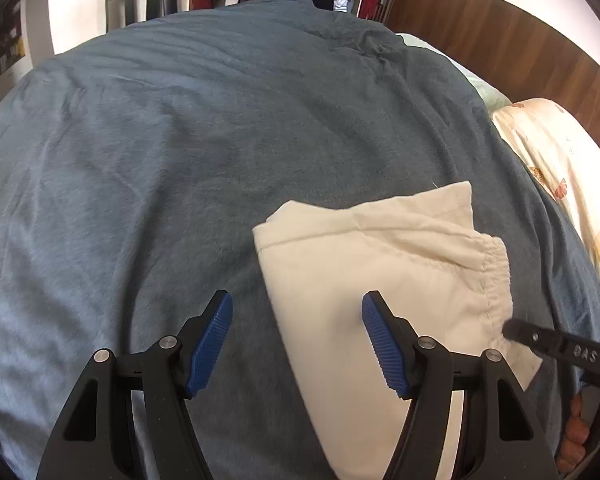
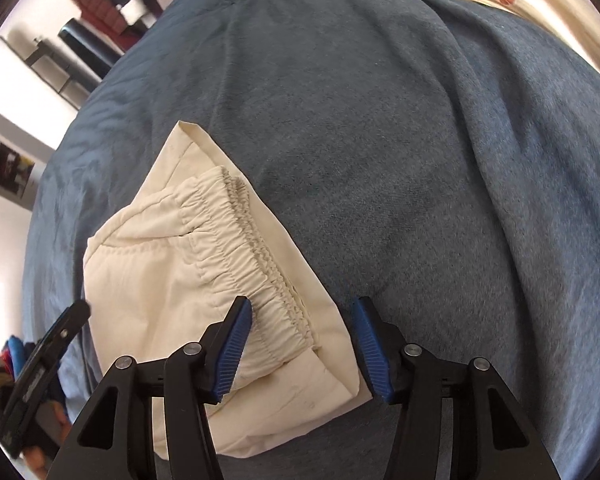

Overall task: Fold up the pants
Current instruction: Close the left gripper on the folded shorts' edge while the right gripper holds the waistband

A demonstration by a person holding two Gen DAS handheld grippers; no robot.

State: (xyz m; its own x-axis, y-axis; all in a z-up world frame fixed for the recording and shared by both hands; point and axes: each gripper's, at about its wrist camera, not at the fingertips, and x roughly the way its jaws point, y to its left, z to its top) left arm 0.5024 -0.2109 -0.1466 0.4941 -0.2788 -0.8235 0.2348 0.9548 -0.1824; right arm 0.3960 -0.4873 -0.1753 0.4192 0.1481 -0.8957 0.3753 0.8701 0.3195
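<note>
While both tools gape empty | pants lie under your right tool, waistband running away from it | left tool straddles their left edge.

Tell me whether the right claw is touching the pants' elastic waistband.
Cannot tell. In the right wrist view the right claw stands open with its left pad overlapping the waistband of the pants, but no plain contact or gap shows.

pants: cream matt woven cloth, elastic waistband puckered | blanket beneath pants: blue-grey soft napped cloth | headboard beyond pants: brown wood-grain, smooth
</note>
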